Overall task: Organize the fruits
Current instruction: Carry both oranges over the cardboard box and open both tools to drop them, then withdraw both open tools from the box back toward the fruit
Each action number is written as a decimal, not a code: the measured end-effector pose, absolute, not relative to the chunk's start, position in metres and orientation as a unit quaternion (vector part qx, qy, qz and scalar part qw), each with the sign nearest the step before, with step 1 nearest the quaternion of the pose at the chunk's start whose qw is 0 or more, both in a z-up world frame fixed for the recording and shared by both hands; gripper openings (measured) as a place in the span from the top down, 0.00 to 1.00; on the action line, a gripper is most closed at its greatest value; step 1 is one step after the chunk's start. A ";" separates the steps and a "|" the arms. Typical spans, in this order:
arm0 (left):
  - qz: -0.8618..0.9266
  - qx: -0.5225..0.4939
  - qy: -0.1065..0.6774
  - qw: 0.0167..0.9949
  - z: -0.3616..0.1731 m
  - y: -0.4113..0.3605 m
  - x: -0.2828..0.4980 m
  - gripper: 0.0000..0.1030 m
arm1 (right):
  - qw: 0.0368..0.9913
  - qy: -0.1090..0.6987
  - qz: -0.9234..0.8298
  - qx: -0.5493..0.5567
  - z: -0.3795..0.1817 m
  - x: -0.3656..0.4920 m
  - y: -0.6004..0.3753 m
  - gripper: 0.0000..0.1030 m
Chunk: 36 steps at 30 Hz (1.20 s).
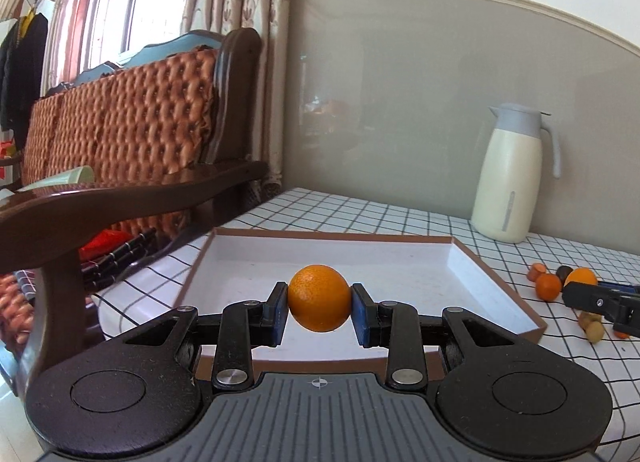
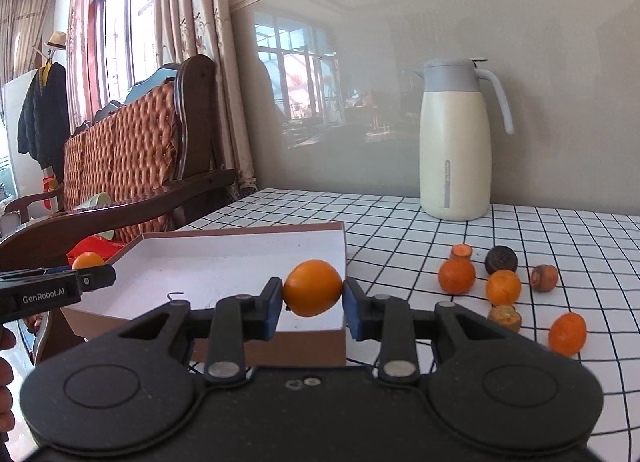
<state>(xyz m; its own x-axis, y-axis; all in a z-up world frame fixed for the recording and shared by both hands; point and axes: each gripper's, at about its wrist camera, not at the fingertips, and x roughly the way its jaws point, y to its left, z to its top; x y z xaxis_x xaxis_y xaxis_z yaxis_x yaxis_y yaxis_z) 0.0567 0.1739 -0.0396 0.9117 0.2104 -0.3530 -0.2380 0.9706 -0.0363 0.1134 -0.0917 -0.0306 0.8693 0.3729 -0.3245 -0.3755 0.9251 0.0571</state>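
My left gripper (image 1: pixel 319 312) is shut on an orange (image 1: pixel 319 297) and holds it above the near part of a shallow white box with a brown rim (image 1: pixel 460 258). My right gripper (image 2: pixel 312 302) is shut on another orange (image 2: pixel 313 287), held just above the box's right near corner (image 2: pixel 342 258). The box shows nothing inside it. Loose fruits lie on the checked cloth to the right of the box: oranges (image 2: pixel 457 276), (image 2: pixel 503 287), (image 2: pixel 567 333) and dark brown pieces (image 2: pixel 501 259). The left gripper and its orange (image 2: pixel 89 261) show at the left edge of the right wrist view.
A cream thermos jug (image 2: pixel 456 142) stands at the back of the table by the grey wall. A wooden sofa with a woven orange cushion (image 1: pixel 120 114) stands left of the table. The checked cloth (image 2: pixel 400 222) covers the table.
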 end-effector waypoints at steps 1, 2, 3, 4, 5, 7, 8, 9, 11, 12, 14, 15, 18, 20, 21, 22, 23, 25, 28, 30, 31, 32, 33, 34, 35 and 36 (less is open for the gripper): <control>0.121 -0.038 0.175 0.976 -0.038 0.180 0.058 0.68 | 0.967 0.163 0.197 -0.007 -0.029 0.117 -0.087 0.76; 0.128 -0.038 0.173 0.976 -0.037 0.187 0.060 0.68 | 0.967 0.159 0.201 -0.011 -0.026 0.121 -0.083 0.76; 0.135 -0.037 0.170 0.975 -0.036 0.193 0.062 0.68 | 0.967 0.155 0.203 -0.015 -0.025 0.125 -0.079 0.76; 0.141 -0.037 0.170 0.975 -0.037 0.198 0.063 0.68 | 0.967 0.153 0.205 -0.019 -0.024 0.129 -0.075 0.76; 0.145 -0.039 0.171 0.974 -0.038 0.202 0.065 0.68 | 0.966 0.153 0.206 -0.023 -0.023 0.133 -0.071 0.76; 0.155 -0.055 0.179 0.970 -0.043 0.212 0.069 0.68 | 0.966 0.154 0.207 -0.028 -0.025 0.141 -0.065 0.76; 0.157 -0.064 0.183 0.968 -0.046 0.215 0.071 0.68 | 0.965 0.155 0.207 -0.031 -0.027 0.145 -0.063 0.76; 0.160 -0.067 0.187 0.967 -0.049 0.217 0.073 0.68 | 0.965 0.158 0.205 -0.032 -0.030 0.148 -0.062 0.76; 0.166 -0.065 0.191 0.965 -0.053 0.218 0.076 0.68 | 0.965 0.165 0.200 -0.032 -0.038 0.150 -0.062 0.76; 0.168 -0.067 0.192 0.965 -0.055 0.218 0.077 0.68 | 0.965 0.169 0.197 -0.032 -0.042 0.152 -0.063 0.76; 0.174 -0.067 0.197 0.963 -0.058 0.219 0.079 0.68 | 0.965 0.176 0.192 -0.034 -0.046 0.155 -0.062 0.76; 0.178 -0.067 0.199 0.961 -0.059 0.220 0.080 0.68 | 0.965 0.178 0.190 -0.035 -0.048 0.156 -0.061 0.76; 0.183 -0.069 0.204 0.959 -0.062 0.221 0.083 0.68 | 0.966 0.178 0.181 -0.045 -0.050 0.159 -0.057 0.76; 0.184 -0.065 0.207 0.959 -0.063 0.219 0.083 0.68 | 0.966 0.185 0.177 -0.043 -0.052 0.163 -0.056 0.76; 0.184 -0.064 0.209 0.958 -0.064 0.218 0.083 0.68 | 0.965 0.189 0.175 -0.041 -0.053 0.165 -0.056 0.76; 0.186 -0.064 0.210 0.958 -0.064 0.218 0.084 0.68 | 0.965 0.193 0.174 -0.041 -0.054 0.167 -0.055 0.76; 0.189 -0.063 0.212 0.957 -0.065 0.217 0.084 0.68 | 0.963 0.199 0.175 -0.043 -0.056 0.169 -0.054 0.75; 0.198 -0.064 0.216 0.954 -0.066 0.217 0.086 0.68 | 0.963 0.203 0.173 -0.047 -0.058 0.171 -0.051 0.64; 0.204 -0.070 0.209 0.954 -0.062 0.216 0.084 0.40 | 0.973 0.162 0.165 -0.017 -0.050 0.161 -0.059 0.23; 0.225 -0.084 0.174 0.955 -0.054 0.214 0.074 0.00 | 0.978 0.124 0.167 0.008 -0.039 0.151 -0.068 0.11; 0.235 -0.088 0.146 0.957 -0.050 0.215 0.068 0.00 | 0.980 0.110 0.166 0.017 -0.035 0.148 -0.073 0.05; 0.236 -0.087 0.126 0.960 -0.045 0.213 0.063 0.00 | 0.982 0.091 0.161 0.028 -0.032 0.144 -0.080 0.06; 0.239 -0.082 0.109 0.961 -0.041 0.212 0.060 0.00 | 0.984 0.076 0.158 0.035 -0.031 0.141 -0.085 0.06; 0.247 -0.079 0.098 0.961 -0.040 0.210 0.058 0.00 | 0.985 0.070 0.156 0.040 -0.029 0.140 -0.090 0.06; 0.253 -0.080 0.091 0.960 -0.038 0.209 0.057 0.00 | 0.985 0.068 0.154 0.043 -0.027 0.139 -0.094 0.06; 0.254 -0.085 0.088 0.960 -0.037 0.209 0.056 0.00 | 0.985 0.065 0.152 0.046 -0.026 0.139 -0.098 0.06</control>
<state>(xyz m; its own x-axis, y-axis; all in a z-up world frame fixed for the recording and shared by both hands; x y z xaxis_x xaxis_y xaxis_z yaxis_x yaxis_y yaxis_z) 0.0561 0.2089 -0.0373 0.8556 0.4726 -0.2112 -0.5022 0.8567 -0.1177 0.1395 -0.0978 -0.0260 0.9456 0.3047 -0.1139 -0.2927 0.9498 0.1104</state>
